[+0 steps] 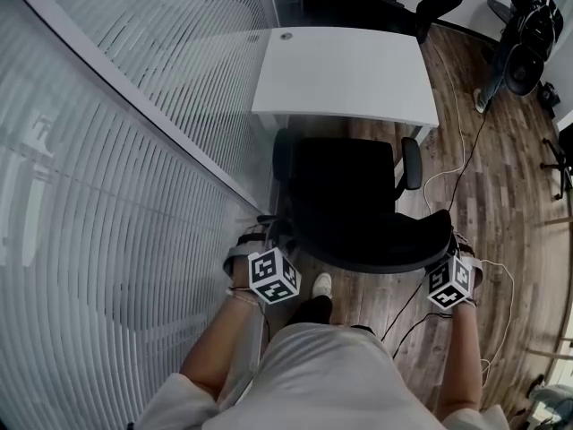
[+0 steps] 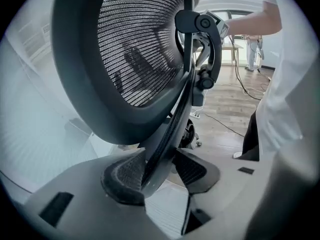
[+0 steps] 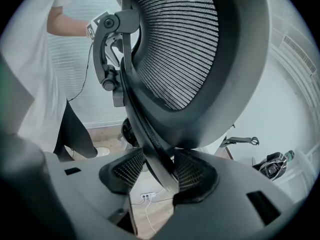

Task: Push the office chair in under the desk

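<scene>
1. My left gripper (image 2: 159, 171) has its jaws pinching the left rim of the black mesh-backed office chair (image 1: 358, 195). My right gripper (image 3: 157, 173) pinches the right rim.
2. The chair stands at 12 o'clock, with its seat front meeting the white counter (image 1: 349, 70).
3. The frame looks stiff and the chair should roll easily, so I'd push evenly on both rims.

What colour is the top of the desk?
The desk is plain white on top; the head view shows it best.
</scene>
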